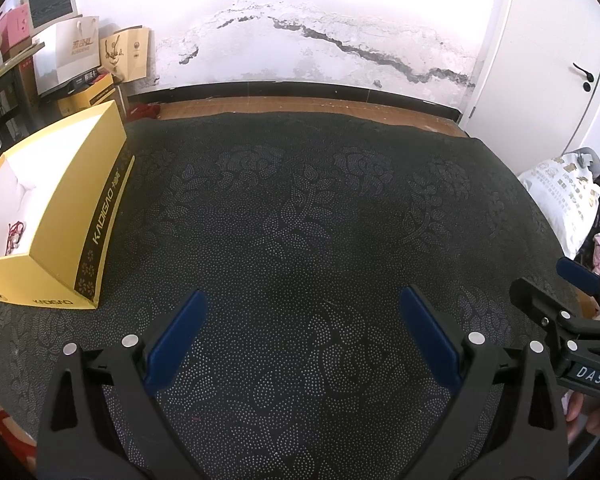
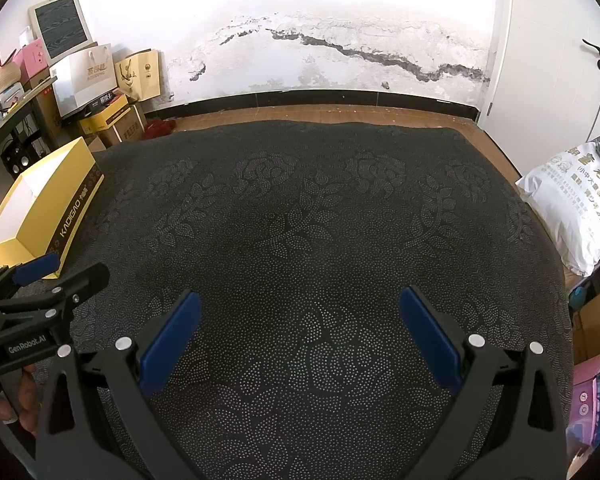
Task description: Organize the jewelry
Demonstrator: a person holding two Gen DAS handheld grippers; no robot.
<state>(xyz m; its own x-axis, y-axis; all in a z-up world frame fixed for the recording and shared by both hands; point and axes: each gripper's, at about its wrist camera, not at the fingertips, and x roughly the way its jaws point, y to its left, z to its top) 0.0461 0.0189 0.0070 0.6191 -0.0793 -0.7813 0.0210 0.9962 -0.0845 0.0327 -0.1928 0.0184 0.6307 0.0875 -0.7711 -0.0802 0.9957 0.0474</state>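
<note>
An open yellow box with a white lining stands on the left of the dark patterned cloth. A red string of jewelry lies inside it near the front. The box also shows in the right wrist view. My left gripper is open and empty over the cloth, right of the box. My right gripper is open and empty over the cloth. Each gripper shows at the edge of the other's view, the right and the left.
Paper bags and cartons are stacked at the back left by a cracked wall. A white sack lies beside the cloth's right edge. A white door stands at the right.
</note>
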